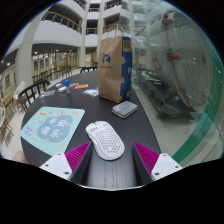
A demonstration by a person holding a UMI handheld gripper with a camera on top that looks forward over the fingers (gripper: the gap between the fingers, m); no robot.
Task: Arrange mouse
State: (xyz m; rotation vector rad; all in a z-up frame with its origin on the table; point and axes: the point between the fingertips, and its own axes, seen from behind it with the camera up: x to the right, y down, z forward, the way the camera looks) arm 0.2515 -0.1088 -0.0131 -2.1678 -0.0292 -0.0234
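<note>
A white mouse with a perforated honeycomb shell (pixel 105 139) lies on the dark round table (pixel 70 100), just ahead of my fingers and partly between their tips. My gripper (pixel 112 157) is open; the magenta pads (pixel 78 155) stand apart on either side, and there is a gap between each pad and the mouse. The mouse rests on the table by itself.
A light blue mat with pictures (pixel 53 126) lies on the table left of the mouse. A small grey box (pixel 125 108) sits beyond the mouse, and a tall brown paper bag (pixel 114 68) stands behind it. Small objects (pixel 78 87) lie at the far side. A glass wall is at the right.
</note>
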